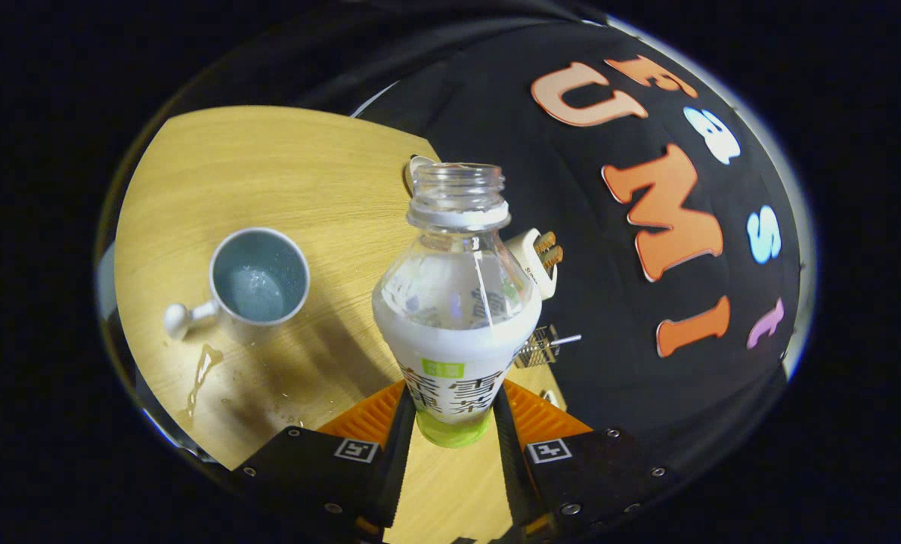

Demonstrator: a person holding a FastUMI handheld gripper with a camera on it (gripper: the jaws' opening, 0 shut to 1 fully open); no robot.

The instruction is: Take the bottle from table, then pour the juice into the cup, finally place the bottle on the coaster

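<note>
Gripping the clear, uncapped plastic bottle low on its labelled waist, my gripper pinches it between ribbed fingers | round glazed cup beside it, liquid inside | glossy spill on wood-grain table

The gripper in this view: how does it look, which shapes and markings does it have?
The gripper has two long, narrow fingers with ribbed inner faces. Each finger sits on a flat dark plate fixed with small round screws. Each plate carries a square black-and-white marker tag near the finger. Beside each finger rises a ribbed, wedge-shaped part. No cables or sleeve can be seen.
</note>
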